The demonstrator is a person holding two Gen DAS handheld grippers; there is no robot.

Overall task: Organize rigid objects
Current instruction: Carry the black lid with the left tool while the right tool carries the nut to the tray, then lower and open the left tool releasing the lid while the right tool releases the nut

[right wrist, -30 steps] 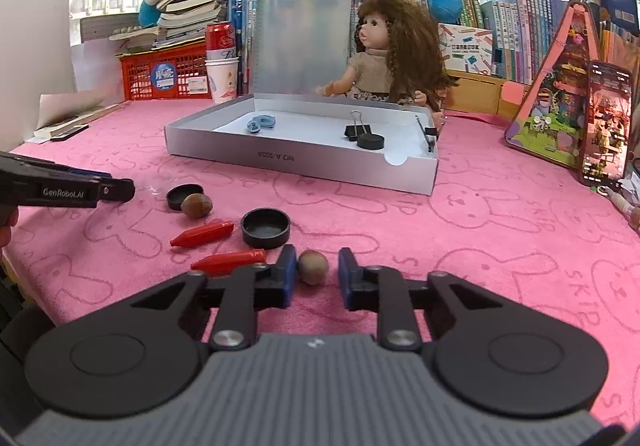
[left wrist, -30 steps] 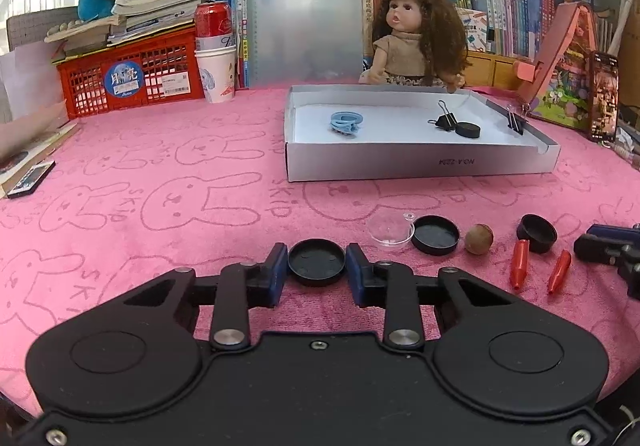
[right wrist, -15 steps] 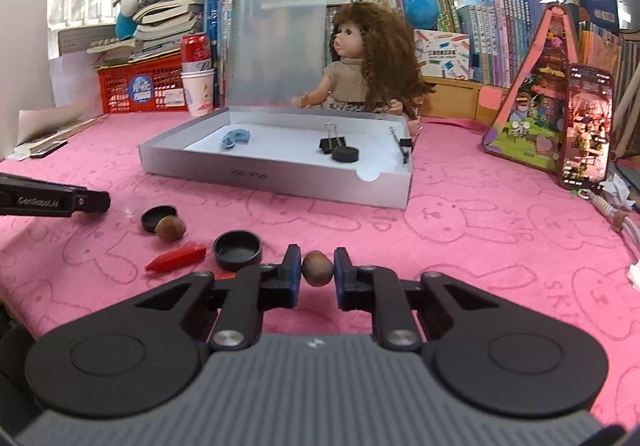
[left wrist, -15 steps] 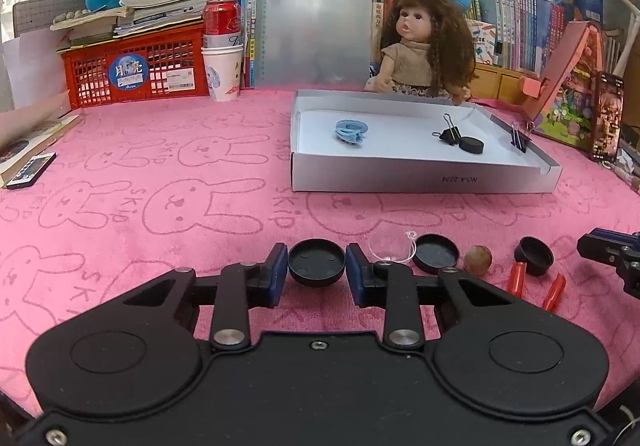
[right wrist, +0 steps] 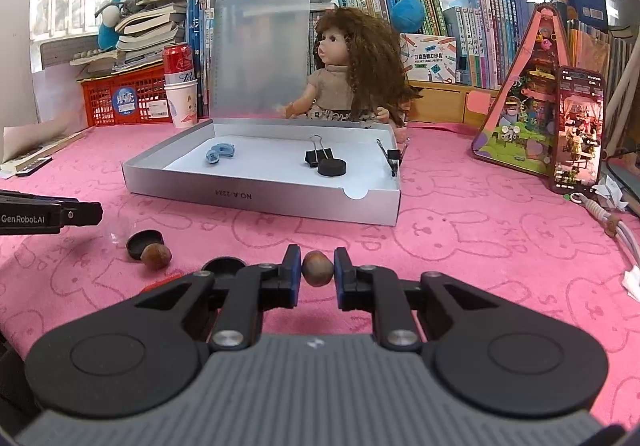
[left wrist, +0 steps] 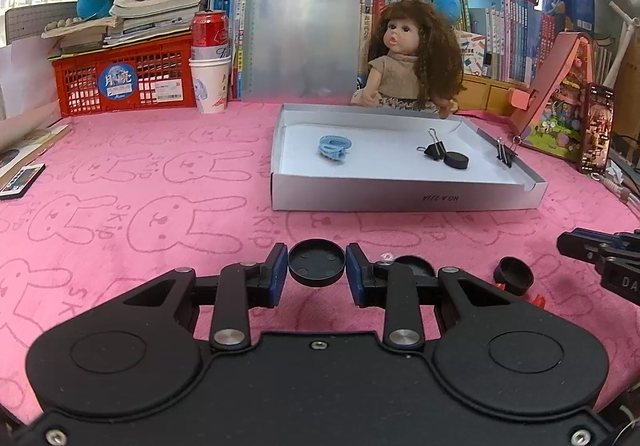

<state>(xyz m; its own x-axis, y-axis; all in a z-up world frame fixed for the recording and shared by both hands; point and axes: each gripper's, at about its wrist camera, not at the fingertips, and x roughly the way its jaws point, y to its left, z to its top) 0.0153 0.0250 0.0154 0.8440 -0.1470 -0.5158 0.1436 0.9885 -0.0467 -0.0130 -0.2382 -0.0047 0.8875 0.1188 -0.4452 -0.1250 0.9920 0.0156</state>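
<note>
Left wrist view first: your pink bunny-print cloth (left wrist: 140,214) covers the table, and one shallow grey cardboard tray (left wrist: 404,198) sits on it with its long axis running across the frame. Inside the tray you have one light blue plastic hair claw (left wrist: 333,148), one black round cap (left wrist: 456,160) and one black binder clip (left wrist: 434,148) beside that cap; a second black binder clip (left wrist: 505,154) is clamped on the tray's right wall. That makes two clips and one cap in the tray.

On the cloth, the right wrist view shows one loose brown nut (right wrist: 156,255) touching a black lid (right wrist: 144,240), another black lid (right wrist: 223,264) partly hidden behind your gripper, and a sliver of a red item, too hidden to identify.

Your left gripper (left wrist: 317,264) pinches a black round plastic lid (left wrist: 317,263) by its edges, hollow side facing up, raised above the cloth in front of the tray.

Your right gripper (right wrist: 317,273) is closed narrowly on a second small brown round nut (right wrist: 317,273), pads against both sides, also short of the tray.
</note>
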